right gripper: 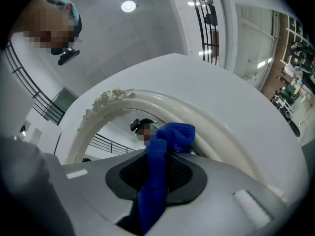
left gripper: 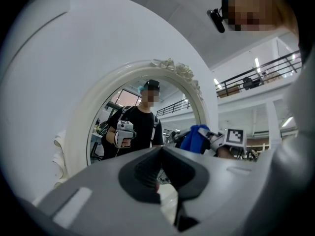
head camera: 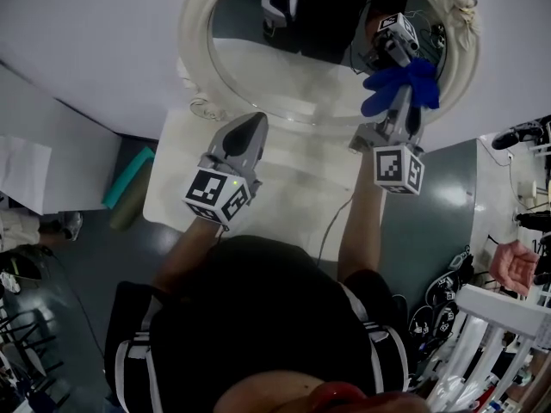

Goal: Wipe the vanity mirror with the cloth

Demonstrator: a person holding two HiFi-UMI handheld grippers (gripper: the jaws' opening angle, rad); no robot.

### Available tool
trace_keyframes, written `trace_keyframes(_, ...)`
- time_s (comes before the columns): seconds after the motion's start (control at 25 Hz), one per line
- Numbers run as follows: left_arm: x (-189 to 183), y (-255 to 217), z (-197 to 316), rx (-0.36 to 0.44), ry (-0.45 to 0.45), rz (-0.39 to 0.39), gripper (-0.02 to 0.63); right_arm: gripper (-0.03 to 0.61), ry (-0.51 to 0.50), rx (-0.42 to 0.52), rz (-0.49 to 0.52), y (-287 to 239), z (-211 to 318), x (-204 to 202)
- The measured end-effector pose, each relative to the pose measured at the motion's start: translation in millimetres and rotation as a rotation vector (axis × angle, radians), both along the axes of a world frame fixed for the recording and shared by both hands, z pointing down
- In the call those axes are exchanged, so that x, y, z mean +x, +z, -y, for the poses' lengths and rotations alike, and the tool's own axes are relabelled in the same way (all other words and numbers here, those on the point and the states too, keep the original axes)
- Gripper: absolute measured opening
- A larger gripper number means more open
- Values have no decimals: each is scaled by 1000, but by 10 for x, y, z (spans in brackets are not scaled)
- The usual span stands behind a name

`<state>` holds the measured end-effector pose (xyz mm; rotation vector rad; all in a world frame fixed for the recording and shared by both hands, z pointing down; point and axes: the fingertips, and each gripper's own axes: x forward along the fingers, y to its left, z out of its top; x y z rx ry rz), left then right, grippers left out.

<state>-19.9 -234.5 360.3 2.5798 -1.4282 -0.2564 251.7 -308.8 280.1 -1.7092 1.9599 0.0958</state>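
Right arm stretched forward, my right claw clamps the blue cloth at the mirror's right side | left claw held back over the bench, closed, empty.

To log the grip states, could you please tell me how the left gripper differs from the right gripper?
The left gripper is shut on nothing; the right gripper clamps the blue cloth. The left sits by the vanity mirror's lower rim; the right reaches higher, at its right side. Both point toward the mirror.
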Motion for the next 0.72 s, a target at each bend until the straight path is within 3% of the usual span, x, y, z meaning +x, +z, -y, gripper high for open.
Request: trace_keyframes(0.72,-199,2,-184,5,-56,-22,11,78,-60,95,-56,-444,54,-357)
